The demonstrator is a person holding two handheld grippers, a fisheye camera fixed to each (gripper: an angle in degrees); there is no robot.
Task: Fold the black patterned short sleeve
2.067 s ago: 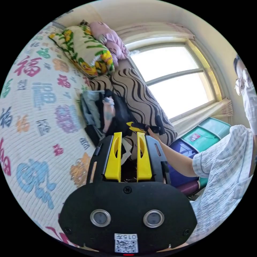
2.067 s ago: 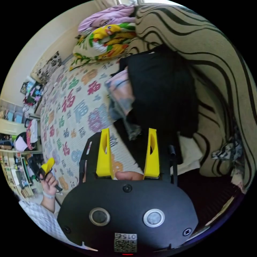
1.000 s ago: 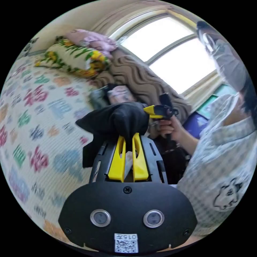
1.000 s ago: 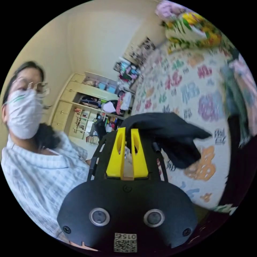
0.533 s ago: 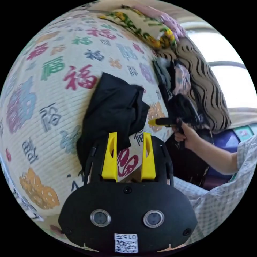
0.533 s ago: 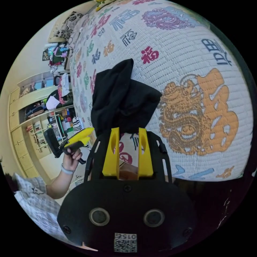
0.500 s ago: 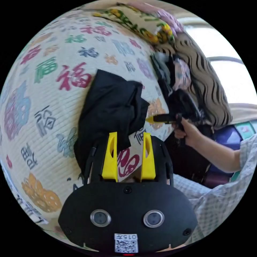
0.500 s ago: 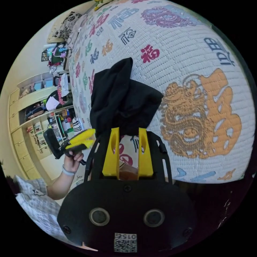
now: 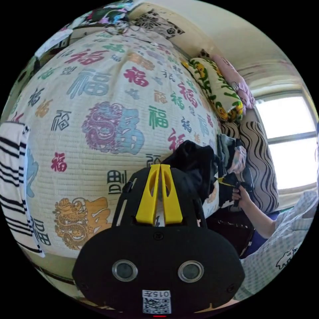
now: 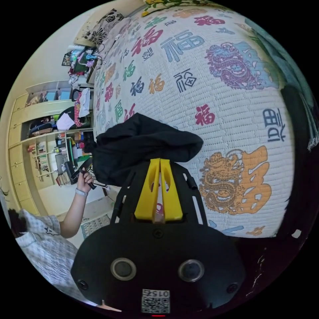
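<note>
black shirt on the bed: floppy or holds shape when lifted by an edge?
Likely floppy: the black shirt lies bunched in soft, rounded folds on the bedspread. It probably drapes and sags from whatever point is gripped. It looks light, and the quilted, ribbed cover may drag on it rather than let it slide.

The short sleeve point(image 10: 143, 146) lies bunched on the bed cover point(image 10: 232, 99), between both grippers.

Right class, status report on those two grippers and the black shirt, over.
Left gripper and right gripper both shut on the black shirt. Shirt bunched, unfolded, on the printed bedspread. Striped cloth nearby, not in the way.
</note>
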